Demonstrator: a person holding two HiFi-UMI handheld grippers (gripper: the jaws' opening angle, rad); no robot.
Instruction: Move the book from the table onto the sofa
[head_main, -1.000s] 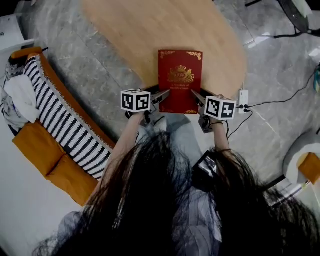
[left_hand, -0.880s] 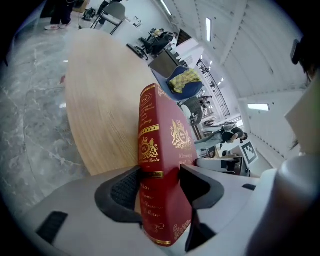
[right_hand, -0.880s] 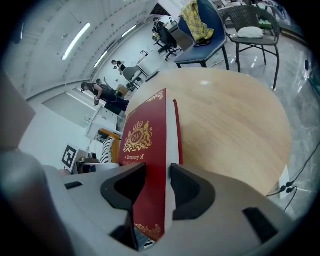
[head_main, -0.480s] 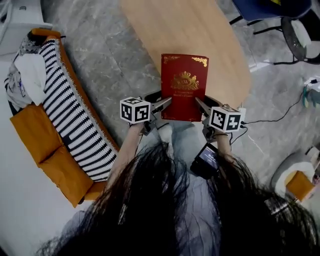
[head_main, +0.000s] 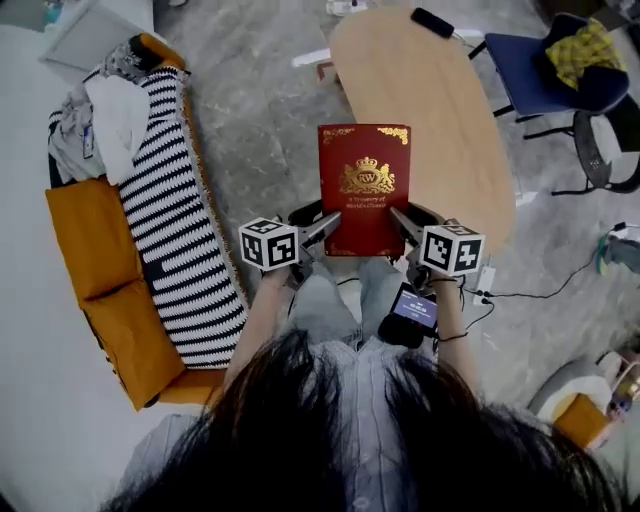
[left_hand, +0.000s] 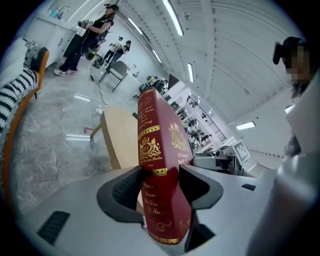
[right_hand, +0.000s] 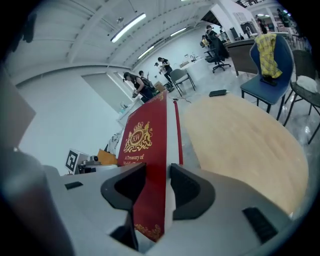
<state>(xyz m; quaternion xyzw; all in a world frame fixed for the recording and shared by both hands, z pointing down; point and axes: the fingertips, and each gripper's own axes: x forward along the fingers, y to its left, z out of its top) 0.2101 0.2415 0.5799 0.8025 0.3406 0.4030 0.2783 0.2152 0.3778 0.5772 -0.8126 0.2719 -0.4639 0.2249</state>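
Observation:
A thick red book (head_main: 364, 188) with a gold crest is held in the air above the floor, next to the oval wooden table (head_main: 430, 100). My left gripper (head_main: 329, 224) is shut on its near left corner, by the spine (left_hand: 155, 165). My right gripper (head_main: 399, 221) is shut on its near right corner, pinching the cover and page edge (right_hand: 152, 195). The orange sofa (head_main: 100, 260), with a black-and-white striped cover (head_main: 180, 220), lies to the left.
Clothes (head_main: 105, 120) are heaped at the sofa's far end. A phone (head_main: 435, 22) lies on the table's far end. A blue chair (head_main: 545, 75) with a yellow cloth stands at the right, cables (head_main: 530, 290) run over the floor, and people stand far off (left_hand: 87, 35).
Both grippers have lifted the book off the table's near end and carried it up and back. The whole sofa and table now show below.

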